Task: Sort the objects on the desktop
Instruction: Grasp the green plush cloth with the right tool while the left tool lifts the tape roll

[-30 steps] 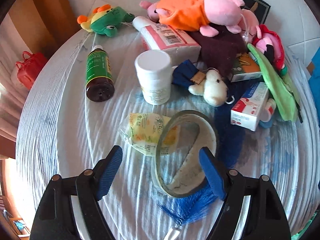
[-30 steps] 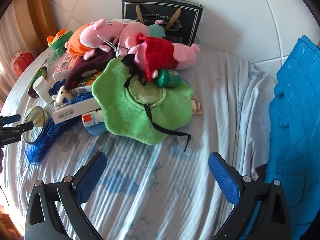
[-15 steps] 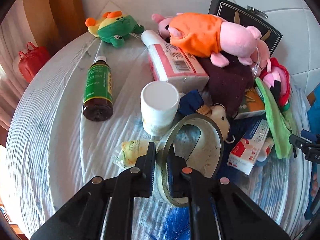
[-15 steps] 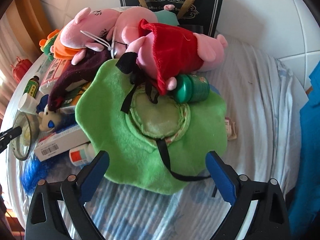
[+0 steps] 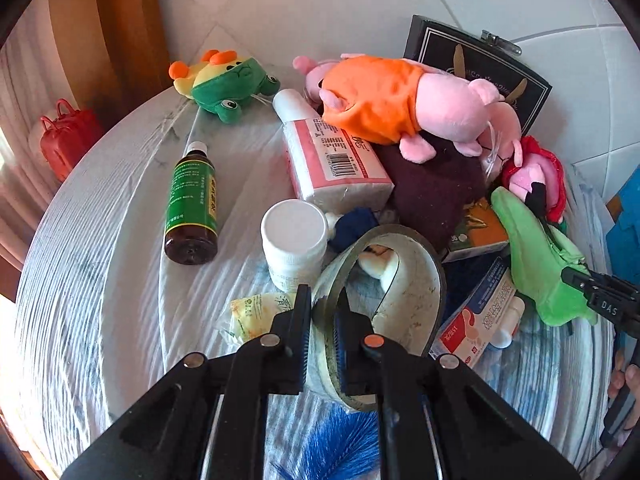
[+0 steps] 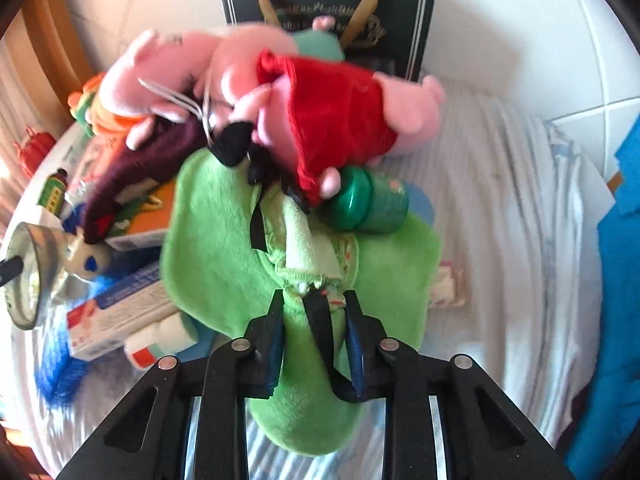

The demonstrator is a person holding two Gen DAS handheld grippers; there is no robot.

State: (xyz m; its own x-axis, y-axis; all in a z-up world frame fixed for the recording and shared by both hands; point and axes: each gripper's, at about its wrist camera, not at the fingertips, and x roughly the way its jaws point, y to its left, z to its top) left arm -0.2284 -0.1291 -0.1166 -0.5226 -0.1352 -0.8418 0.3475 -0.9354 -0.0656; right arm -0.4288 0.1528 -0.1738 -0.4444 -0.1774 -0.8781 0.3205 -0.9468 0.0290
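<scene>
Left gripper (image 5: pixel 323 334) pinches tape roll (image 5: pixel 400 280); right gripper (image 6: pixel 314 338) clamps green plush (image 6: pixel 224 240), blurred.

The bench (image 5: pixel 100 300) wears a rumpled white cloth with blue stains. On it a brown bottle (image 5: pixel 191 208) lies far left, a frog plush (image 5: pixel 228 84) beyond it, a white jar (image 5: pixel 294 246) stands mid-bench, a snack packet (image 5: pixel 256 314) lies nearer.
</scene>
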